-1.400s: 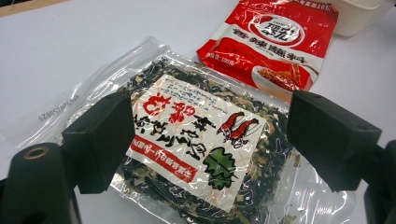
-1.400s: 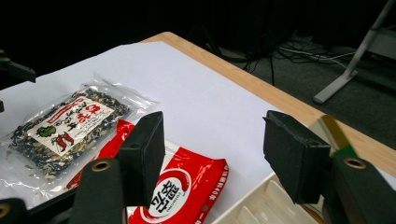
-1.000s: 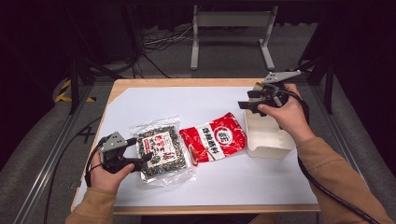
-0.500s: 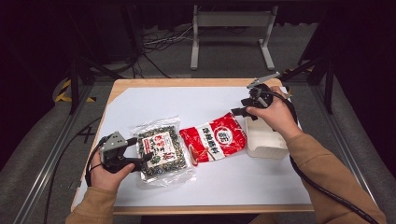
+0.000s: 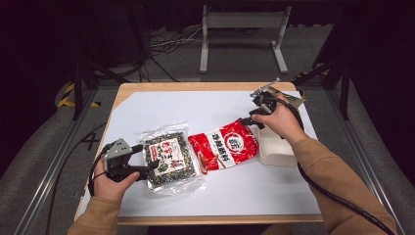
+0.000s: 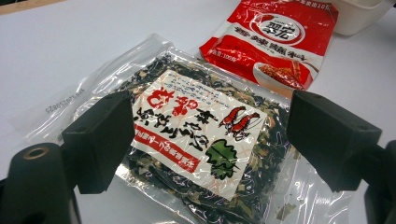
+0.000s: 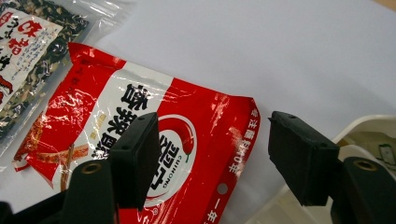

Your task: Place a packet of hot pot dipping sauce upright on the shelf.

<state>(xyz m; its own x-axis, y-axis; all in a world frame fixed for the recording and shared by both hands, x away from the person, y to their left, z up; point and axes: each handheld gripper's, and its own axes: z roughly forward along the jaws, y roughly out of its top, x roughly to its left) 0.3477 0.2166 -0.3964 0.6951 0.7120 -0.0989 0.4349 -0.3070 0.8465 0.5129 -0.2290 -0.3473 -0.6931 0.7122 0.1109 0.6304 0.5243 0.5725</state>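
Nothing is gripped yet: the right gripper [image 5: 248, 121] hangs with jaws wide over the top end of the red seasoning packet [image 5: 223, 148], which lies flat beside the white bin [image 5: 275, 151], so grasping and moving it seems still ahead. The left gripper [image 5: 149, 168], jaws also wide and empty, rests over the clear seaweed bag [image 5: 169, 156]. Everything sits on a white sheet covering a wooden table [image 5: 195, 86], in a dark room with grey floor, cables and a metal stand [image 5: 243, 22] behind.

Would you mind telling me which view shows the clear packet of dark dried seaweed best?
The left gripper view: the clear packet of dark dried seaweed lies close, label readable. The high view shows it whole but small; the right gripper view catches one corner.
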